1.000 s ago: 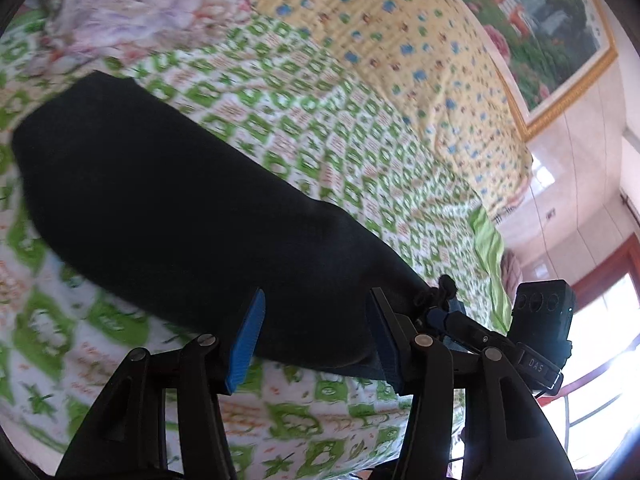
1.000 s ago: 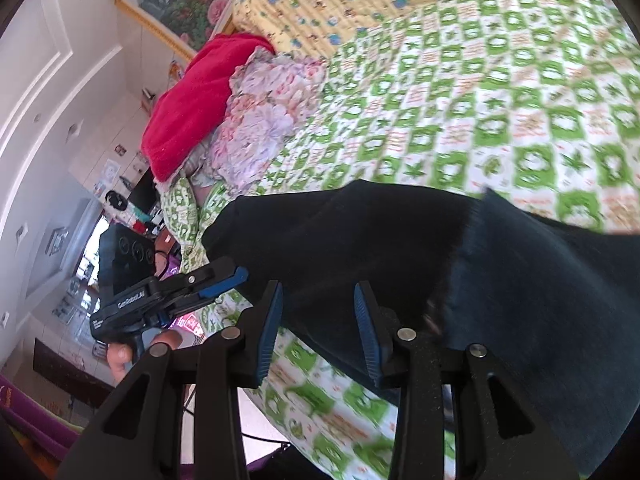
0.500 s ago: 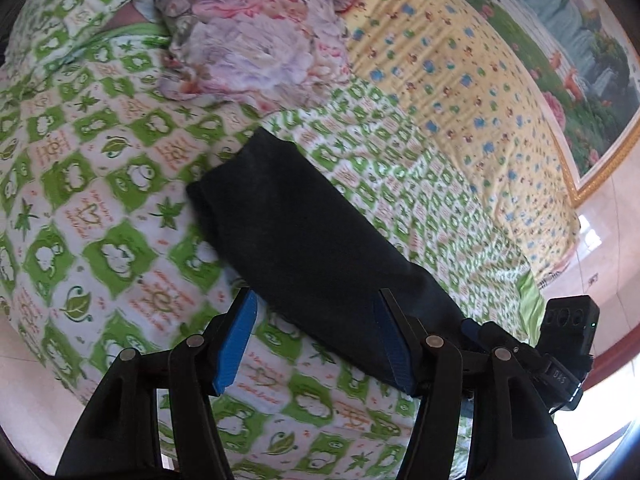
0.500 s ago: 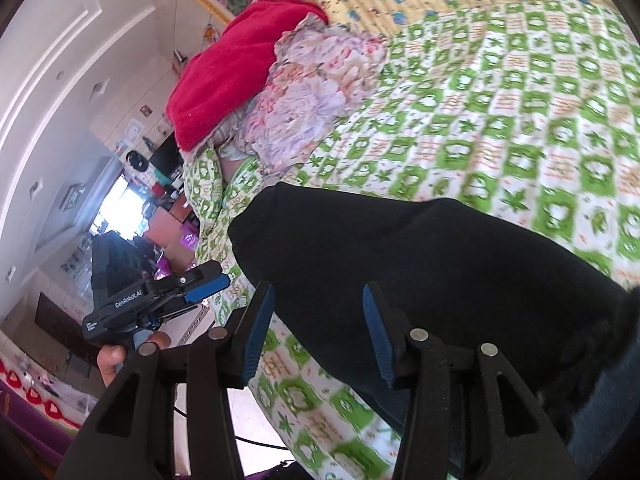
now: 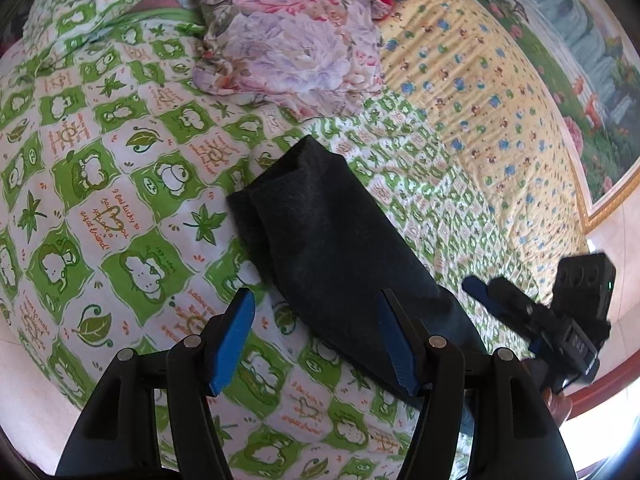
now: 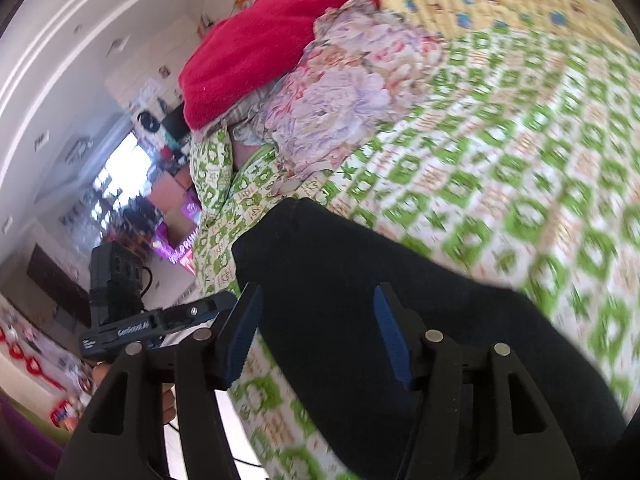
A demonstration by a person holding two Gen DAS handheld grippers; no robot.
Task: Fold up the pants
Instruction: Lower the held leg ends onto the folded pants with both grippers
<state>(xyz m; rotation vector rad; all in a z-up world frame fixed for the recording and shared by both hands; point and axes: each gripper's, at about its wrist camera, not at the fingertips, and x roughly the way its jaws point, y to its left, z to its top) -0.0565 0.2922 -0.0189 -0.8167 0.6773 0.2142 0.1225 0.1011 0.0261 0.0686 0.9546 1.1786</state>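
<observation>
The dark pants (image 5: 332, 240) lie folded into a long strip on the green and white patterned bed cover (image 5: 120, 200). They also show in the right wrist view (image 6: 360, 288). My left gripper (image 5: 316, 344) is open and empty, raised above the near end of the strip. My right gripper (image 6: 316, 336) is open and empty, above the other end of the pants. The right gripper also shows at the right of the left wrist view (image 5: 532, 316). The left gripper shows at the left of the right wrist view (image 6: 160, 320).
A floral cloth (image 5: 292, 44) and a red blanket (image 6: 264, 40) are piled at the far side of the bed. A yellow patterned sheet (image 5: 480, 80) covers the back. A framed picture (image 5: 580, 60) hangs on the wall. The bed edge (image 5: 32, 380) drops off near the left gripper.
Both grippers have pulled up and back from the pants, which look smaller now. The raised flap of fabric seen near the right gripper is gone and the pants lie flat.
</observation>
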